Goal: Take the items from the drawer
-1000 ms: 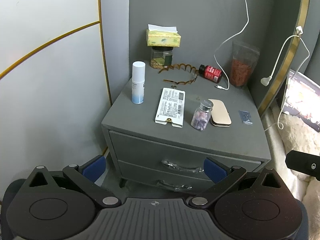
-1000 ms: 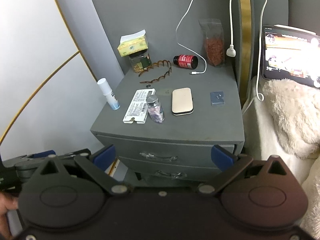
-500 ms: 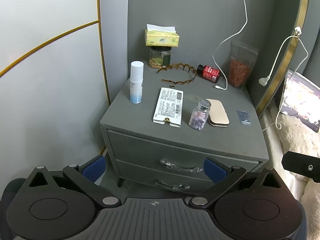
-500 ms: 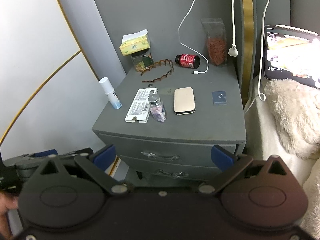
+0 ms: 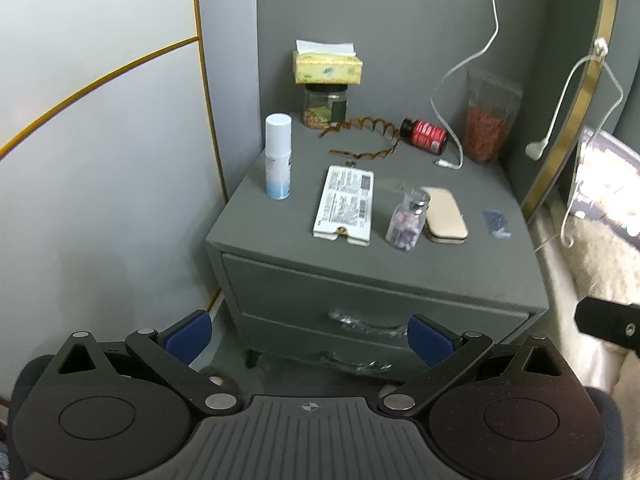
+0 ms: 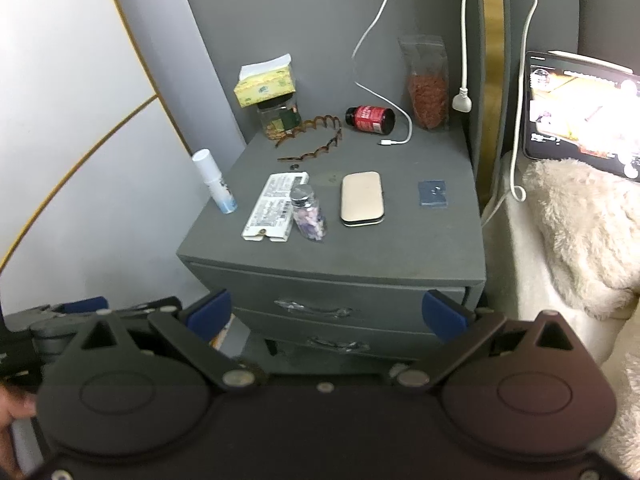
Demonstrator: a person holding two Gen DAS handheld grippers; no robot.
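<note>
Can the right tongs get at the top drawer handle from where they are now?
Probably yes: the right tongs are open, facing the top drawer handle, nothing between them, though still apart from it.

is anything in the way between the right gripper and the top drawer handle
Nothing visible. The open right gripper faces the closed top drawer, and its clear handle shows unobstructed between the blue fingertips. The clutter sits on the nightstand top.

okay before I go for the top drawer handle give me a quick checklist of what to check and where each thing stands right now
1. Top drawer shut, so nothing out yet: ok as a start.
2. Its handle in view and unblocked: ok.
3. Left gripper open and empty: ok.
4. Right gripper open and empty: ok.
5. Glass vial upright near the nightstand's front edge; may tip when the drawer is pulled: not ok.
6. Drawer contents: cannot tell.
</note>
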